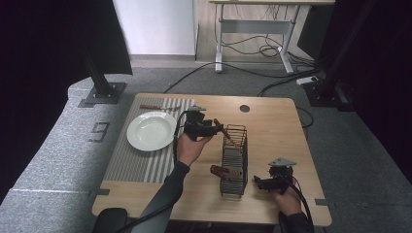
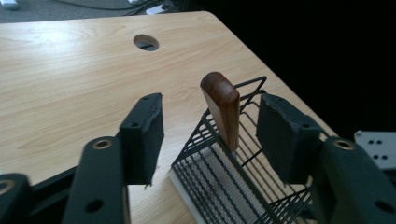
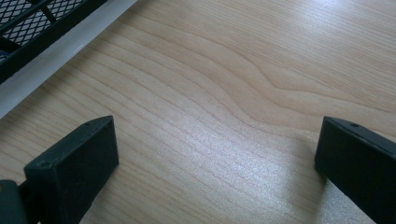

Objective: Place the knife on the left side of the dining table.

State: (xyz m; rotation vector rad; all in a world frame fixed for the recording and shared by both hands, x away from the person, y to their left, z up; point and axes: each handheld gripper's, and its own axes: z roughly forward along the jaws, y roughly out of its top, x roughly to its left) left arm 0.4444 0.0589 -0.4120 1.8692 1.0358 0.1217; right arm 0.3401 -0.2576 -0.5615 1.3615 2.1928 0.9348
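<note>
Wooden handle stands between the left hand-held gripper's spread jaws

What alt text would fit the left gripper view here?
The left gripper, jaws open, frames a wooden handle that sticks up from a black wire basket without touching either pad. Behind lies a light wooden table with a round cable hole.

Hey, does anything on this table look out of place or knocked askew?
Mostly tidy. One wooden-handled utensil pokes sideways out through the wire basket near its front end, while another wooden handle leans out of the top, between the open jaws of the left tool. A third utensil lies behind the plate.
</note>
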